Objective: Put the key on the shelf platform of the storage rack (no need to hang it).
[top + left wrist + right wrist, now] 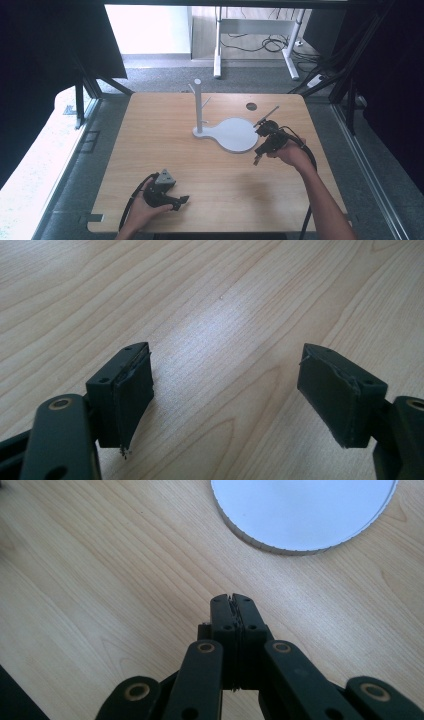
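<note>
High view had the left tool (181, 200) resting near-left on the counter (150, 135), jaws wide and empty; the right tool (257, 159) hovered pinched closed on nothing just right of the white stand (235, 135). No step looked begun; next came choosing a target.

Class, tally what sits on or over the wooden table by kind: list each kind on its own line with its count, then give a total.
White stand with post and round base: 1
Black hand-held grippers: 2, the left gripper open, the right gripper shut
Total: 3
</note>
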`<state>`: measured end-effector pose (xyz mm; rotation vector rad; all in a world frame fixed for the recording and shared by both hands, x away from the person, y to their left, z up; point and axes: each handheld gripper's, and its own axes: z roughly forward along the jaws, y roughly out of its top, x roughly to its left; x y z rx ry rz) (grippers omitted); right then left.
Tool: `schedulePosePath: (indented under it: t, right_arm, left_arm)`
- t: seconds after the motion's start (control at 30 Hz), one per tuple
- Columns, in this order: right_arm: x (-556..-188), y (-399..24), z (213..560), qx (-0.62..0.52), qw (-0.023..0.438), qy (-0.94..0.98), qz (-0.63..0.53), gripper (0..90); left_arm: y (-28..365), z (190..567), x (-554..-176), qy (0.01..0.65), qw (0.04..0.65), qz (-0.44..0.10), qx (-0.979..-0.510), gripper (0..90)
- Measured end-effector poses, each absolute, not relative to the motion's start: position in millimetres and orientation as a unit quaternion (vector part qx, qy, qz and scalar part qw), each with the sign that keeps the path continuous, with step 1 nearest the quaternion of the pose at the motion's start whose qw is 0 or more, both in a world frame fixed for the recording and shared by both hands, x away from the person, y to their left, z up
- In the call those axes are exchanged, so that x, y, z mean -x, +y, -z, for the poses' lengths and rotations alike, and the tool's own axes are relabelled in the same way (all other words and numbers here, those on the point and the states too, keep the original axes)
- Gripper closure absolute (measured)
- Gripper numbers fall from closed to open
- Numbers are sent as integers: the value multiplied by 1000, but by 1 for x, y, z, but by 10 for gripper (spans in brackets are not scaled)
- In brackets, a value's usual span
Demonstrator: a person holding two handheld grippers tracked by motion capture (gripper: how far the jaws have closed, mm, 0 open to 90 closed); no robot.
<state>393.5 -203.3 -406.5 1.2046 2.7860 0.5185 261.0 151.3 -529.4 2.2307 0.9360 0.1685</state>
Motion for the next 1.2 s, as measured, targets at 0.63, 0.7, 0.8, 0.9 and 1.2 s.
schedulePosePath:
  t: [0.63, 0.7, 0.8, 0.9, 1.2]
  right_arm:
    - [-412, -188, 405, -392, 26, 903, -173, 898]
    - [-413, -187, 405, -390, 27, 904, -173, 898]
    - [-414, -185, 404, -389, 27, 905, -171, 897]
    - [-417, -184, 403, -387, 29, 905, -172, 897]
    - [-423, -179, 401, -390, 33, 904, -174, 897]
  left_arm:
    - [151, 530, -261, 360, 349, -66, -863, 224]
    - [151, 530, -261, 359, 348, -66, -863, 224]
    - [151, 530, -261, 359, 348, -66, -863, 224]
    - [151, 531, -261, 359, 349, -66, -863, 224]
    - [151, 532, -262, 361, 347, -65, -863, 223]
